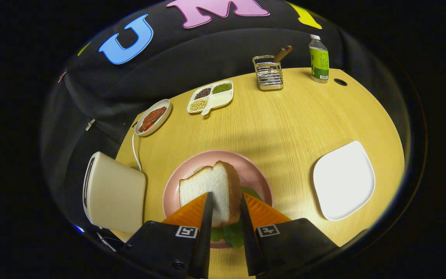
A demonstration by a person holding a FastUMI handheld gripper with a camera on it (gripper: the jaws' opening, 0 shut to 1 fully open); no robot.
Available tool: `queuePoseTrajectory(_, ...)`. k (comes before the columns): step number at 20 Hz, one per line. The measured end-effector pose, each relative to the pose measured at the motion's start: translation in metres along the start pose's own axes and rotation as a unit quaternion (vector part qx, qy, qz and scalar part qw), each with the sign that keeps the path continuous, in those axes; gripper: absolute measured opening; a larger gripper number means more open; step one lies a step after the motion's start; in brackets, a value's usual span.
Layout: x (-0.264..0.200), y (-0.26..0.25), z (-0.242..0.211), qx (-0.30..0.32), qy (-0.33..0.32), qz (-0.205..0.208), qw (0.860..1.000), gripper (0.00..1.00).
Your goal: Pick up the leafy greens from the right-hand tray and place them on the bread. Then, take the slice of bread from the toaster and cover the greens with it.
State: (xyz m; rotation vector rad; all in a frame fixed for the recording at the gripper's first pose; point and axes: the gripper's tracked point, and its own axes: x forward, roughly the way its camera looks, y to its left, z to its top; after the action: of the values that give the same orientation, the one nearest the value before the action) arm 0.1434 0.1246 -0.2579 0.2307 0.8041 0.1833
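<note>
I have the slice of bread (209,190) pinched between the jaws, both fingers (204,211) pressing on its faces with only the slice's thickness between them, and the gripper (225,205) holds it on edge above the pink plate (254,166). The leafy greens (230,234) lie on that plate, green showing just under the slice and beside the right finger; I think they sit on the bottom bread, but the held slice and the fingers hide most of it, so I can't be sure. The toaster (112,193) stands just left of the plate, and the white tray (343,180) lies well to the right on the table (285,120). My worry from here is the release: the slice is upright, so if I let go before tipping it flat it could fall on its edge and roll off the greens or the plate. It looks soft, so a hard squeeze may dent it, and it could cling to a finger as the jaws part and drag the leaves askew. Lowering off-centre would leave greens uncovered.
</note>
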Motion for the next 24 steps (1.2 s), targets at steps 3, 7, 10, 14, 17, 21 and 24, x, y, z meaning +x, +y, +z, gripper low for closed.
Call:
queuePoseTrajectory(3,0.000,-0.018,-0.003,-0.039,0.000,-0.035,0.999,0.54)
queuePoseTrajectory(7,-0.013,-0.020,-0.003,-0.071,-0.010,-0.030,0.997,0.80)
queuePoseTrajectory(10,-0.032,-0.019,0.010,-0.105,-0.034,-0.022,0.994,0.83)
queuePoseTrajectory(14,-0.082,-0.017,0.044,-0.139,-0.094,-0.019,0.986,0.99)
queuePoseTrajectory(17,-0.139,-0.020,0.089,-0.187,-0.171,-0.029,0.967,0.99)
queuePoseTrajectory(21,-0.218,-0.010,0.136,-0.198,-0.270,-0.020,0.942,0.99)
queuePoseTrajectory(24,-0.272,-0.002,0.156,-0.189,-0.334,-0.011,0.923,0.99)
